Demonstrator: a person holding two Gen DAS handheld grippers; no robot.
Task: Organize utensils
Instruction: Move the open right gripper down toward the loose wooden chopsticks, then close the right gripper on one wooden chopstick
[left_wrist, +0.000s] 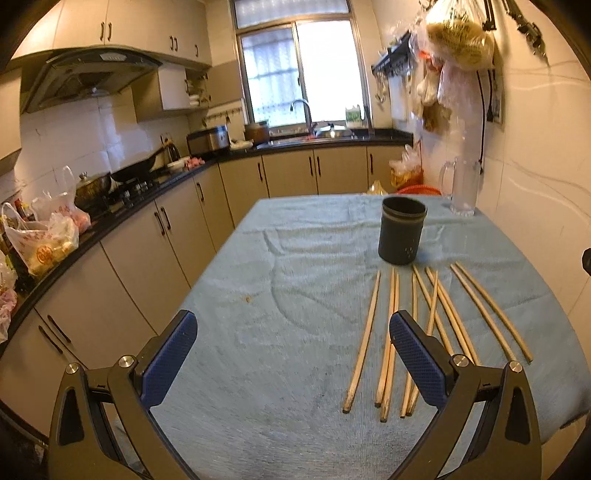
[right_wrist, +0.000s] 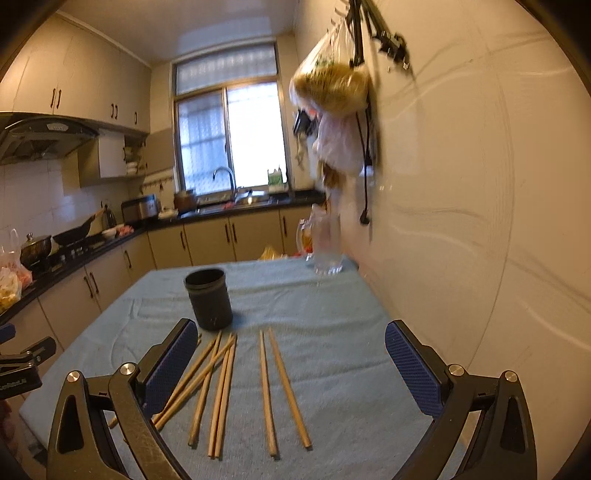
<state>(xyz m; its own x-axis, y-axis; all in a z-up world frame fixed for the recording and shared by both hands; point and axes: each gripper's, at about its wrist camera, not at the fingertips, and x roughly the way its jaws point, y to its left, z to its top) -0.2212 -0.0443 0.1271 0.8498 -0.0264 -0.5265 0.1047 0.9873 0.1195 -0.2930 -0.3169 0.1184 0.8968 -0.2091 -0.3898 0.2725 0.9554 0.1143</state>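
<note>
Lower centre of left wrist view: left gripper (left_wrist: 293, 356) spread wide, empty, over blue cloth (left_wrist: 258, 295). Chopsticks (left_wrist: 413, 332) lie right of jaws, long axes running toward dark holder cup (left_wrist: 402, 230) at centre right.

Right wrist view: right gripper (right_wrist: 291, 363) likewise wide apart, empty. Rightmost chopstick pair (right_wrist: 277, 387) sits directly between its fingers, lengthwise along view; cup upper left of them. Right hand judged nearer.
</note>
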